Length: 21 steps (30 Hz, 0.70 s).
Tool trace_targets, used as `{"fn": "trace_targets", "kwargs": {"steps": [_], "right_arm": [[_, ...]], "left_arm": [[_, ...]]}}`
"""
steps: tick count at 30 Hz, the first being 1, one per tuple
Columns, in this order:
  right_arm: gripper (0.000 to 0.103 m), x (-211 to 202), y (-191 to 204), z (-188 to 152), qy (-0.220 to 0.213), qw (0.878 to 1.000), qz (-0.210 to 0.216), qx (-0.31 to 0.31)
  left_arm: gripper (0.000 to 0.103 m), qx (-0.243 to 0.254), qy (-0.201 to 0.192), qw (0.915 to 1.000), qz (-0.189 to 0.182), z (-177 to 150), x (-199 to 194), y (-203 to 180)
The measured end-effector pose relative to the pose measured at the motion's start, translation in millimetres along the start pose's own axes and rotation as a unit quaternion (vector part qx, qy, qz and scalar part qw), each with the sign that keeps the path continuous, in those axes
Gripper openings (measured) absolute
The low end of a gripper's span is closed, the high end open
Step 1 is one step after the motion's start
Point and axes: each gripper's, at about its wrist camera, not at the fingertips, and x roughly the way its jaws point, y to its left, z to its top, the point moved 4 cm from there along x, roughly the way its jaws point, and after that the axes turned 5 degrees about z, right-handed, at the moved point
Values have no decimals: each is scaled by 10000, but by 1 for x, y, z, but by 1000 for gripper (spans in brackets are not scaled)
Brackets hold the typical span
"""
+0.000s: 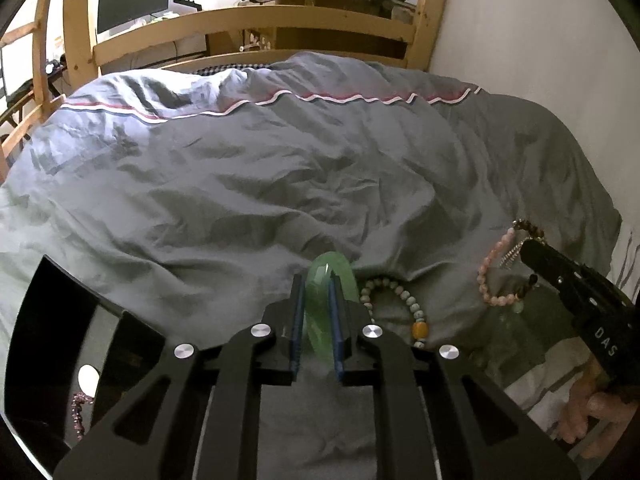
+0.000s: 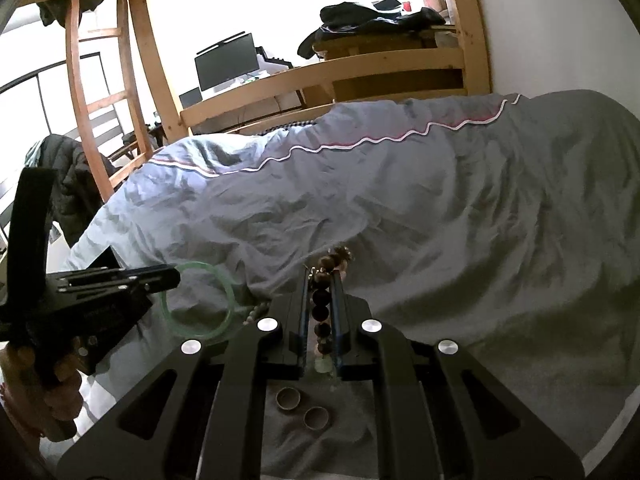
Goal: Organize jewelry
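Green bangle (image 1: 329,304): sitting clamped between the jaws of the left gripper (image 1: 316,286), held upright on edge above the bed; in the right wrist view it is showing as a full translucent ring (image 2: 200,304) sticking out past that gripper's tip.
Left gripper: its jaws are pressing together on the bangle's band, with a hand (image 2: 60,392) wrapping the handle below.
Dark bead bracelet (image 2: 323,308): running in a line between the jaws of the right gripper (image 2: 322,280), its top beads poking out beyond the tips.
Right gripper: its jaws are clamping on the dark beads; from the left wrist view it (image 1: 532,246) is reaching in from the right, held by a hand (image 1: 592,416).
Pink bead bracelet (image 1: 490,272): hanging from the right gripper's tip along with the dark beads and a thin chain; whether the jaws are pinching it too cannot be told.
Pale bead bracelet (image 1: 400,300): lying on the bed just right of the bangle, with one amber bead on it.
Two rings (image 2: 302,408): lying side by side on the bed, below the right gripper.
Grey duvet (image 1: 260,168): covering the bed in wrinkles, with a red and white stripe across its far part.
Wooden bed frame (image 1: 256,20): standing beyond the duvet.
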Motion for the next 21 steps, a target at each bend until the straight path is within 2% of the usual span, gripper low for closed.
{"fn": "trace_targets", "kwargs": {"steps": [13, 16, 21], "right_arm": [[12, 2, 1, -3, 78, 10000, 32, 9], [22, 1, 1, -2, 47, 10000, 43, 41], [23, 1, 2, -2, 0, 10000, 52, -1]], "left_arm": [[12, 12, 72, 10000, -15, -1, 5, 0], [12, 4, 78, 10000, -18, -2, 5, 0], [12, 10, 75, 10000, -19, -2, 5, 0]]}}
